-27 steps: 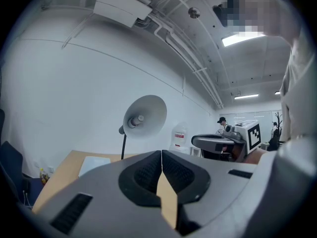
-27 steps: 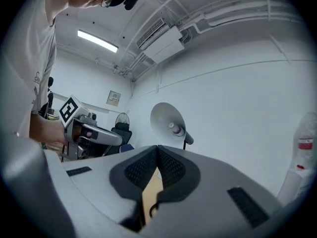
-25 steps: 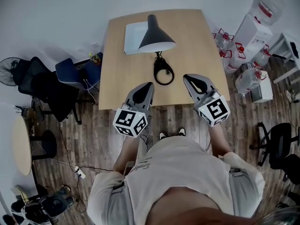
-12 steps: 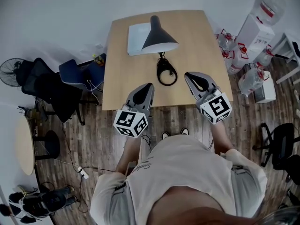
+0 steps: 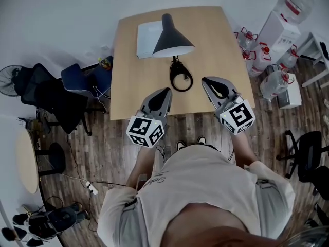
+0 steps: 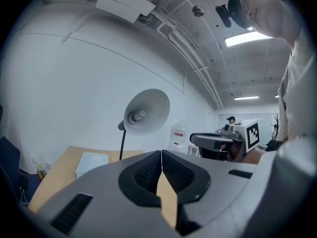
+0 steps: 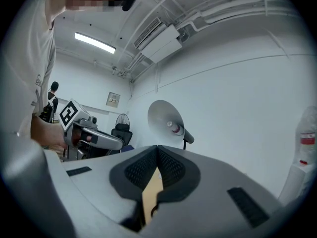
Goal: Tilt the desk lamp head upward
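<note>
While you hold both tools over the near edge of the tabletop [image 5: 133, 86], the desk lamp head [image 5: 172, 39] sits at about 12 o'clock from them, toward the far side and well apart from either tool. Its dark cone spreads over the far half of the wood. In both gripper views the pale inside of the cone and the bulb face the cameras. The lamp's ring-shaped base [image 5: 181, 80] lies on the wood at 6 o'clock from the head, between it and your tools.

Your left tongs [image 5: 165, 90] are fully closed, tips meeting and gripping nothing. Your right tongs [image 5: 205, 81] are likewise pressed together and empty. The left pair points toward 1 o'clock and the right pair toward 11 o'clock, so both aim inward at the lamp.

A flat white box [image 5: 145, 37] rests on the wood at 9 o'clock from the lamp head, partly under the cone. Large water bottles [image 5: 267, 84] stand on the floor at 3 o'clock from the tabletop. Dark office chairs [image 5: 56, 94] stand at 9 o'clock from it.
</note>
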